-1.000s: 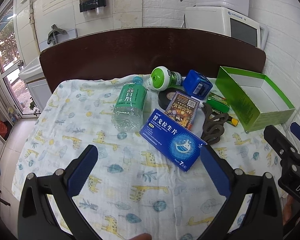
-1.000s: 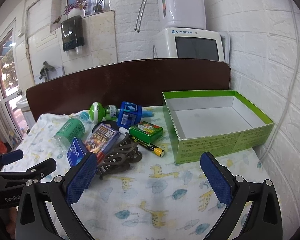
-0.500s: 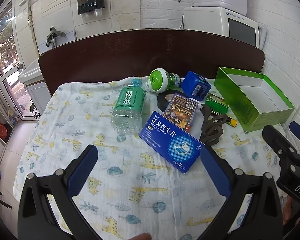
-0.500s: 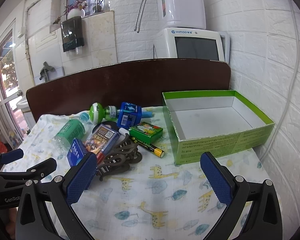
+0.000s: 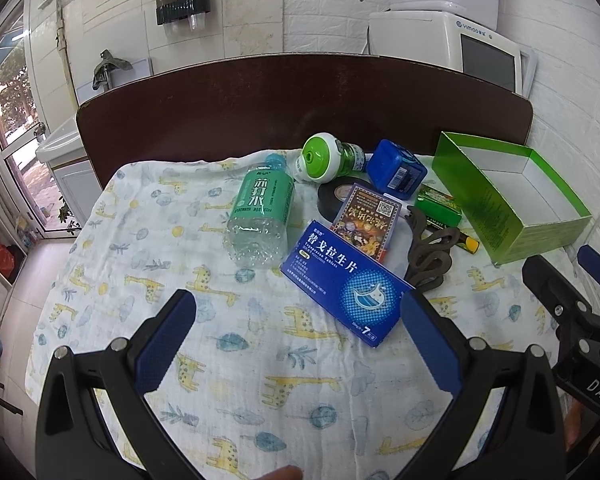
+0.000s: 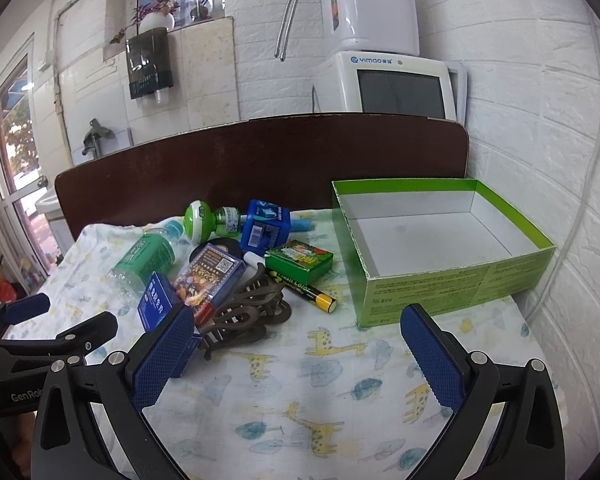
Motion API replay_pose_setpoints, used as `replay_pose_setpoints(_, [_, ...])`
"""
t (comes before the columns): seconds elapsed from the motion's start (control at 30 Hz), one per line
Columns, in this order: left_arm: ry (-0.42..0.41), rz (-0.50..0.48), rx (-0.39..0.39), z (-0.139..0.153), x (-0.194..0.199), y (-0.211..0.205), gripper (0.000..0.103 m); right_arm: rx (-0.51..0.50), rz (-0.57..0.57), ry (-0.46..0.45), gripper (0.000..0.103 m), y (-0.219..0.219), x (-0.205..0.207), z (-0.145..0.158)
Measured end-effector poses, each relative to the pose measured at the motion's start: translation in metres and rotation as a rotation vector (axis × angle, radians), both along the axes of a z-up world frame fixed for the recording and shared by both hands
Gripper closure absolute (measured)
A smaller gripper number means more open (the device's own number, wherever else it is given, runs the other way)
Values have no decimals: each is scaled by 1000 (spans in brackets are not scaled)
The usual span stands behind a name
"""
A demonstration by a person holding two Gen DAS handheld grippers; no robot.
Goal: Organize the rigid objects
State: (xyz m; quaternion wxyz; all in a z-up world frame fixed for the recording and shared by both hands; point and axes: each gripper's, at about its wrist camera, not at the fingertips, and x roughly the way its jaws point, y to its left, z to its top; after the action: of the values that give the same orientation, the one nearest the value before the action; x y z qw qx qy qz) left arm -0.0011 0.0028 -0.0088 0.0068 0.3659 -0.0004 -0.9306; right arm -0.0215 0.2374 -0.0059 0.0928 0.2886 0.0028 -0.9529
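Flat blue tablet box (image 5: pixel 346 294), white lettering

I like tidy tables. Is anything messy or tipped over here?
Yes. The water bottle lies on its side, and small things are heaped beside it, the card box resting on the tape roll. The green box is empty.

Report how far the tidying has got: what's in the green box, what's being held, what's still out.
Done: nothing; the green box is empty. In hand: nothing; the left tool and right tool are open above the cloth. Left: the water bottle, blue medicine box, card box, hair clip, battery and the rest.
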Motion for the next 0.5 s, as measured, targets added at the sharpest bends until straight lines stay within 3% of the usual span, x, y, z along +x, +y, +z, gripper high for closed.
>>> replay_pose_setpoints(0.27, [-23, 32, -4, -10, -12, -14, 1, -12, 28, -37, 0, -5, -5, -9])
replay_pose_setpoints(0.5, [-34, 62, 43, -19, -25, -43, 1, -32, 85, -83, 0, -21, -10, -19])
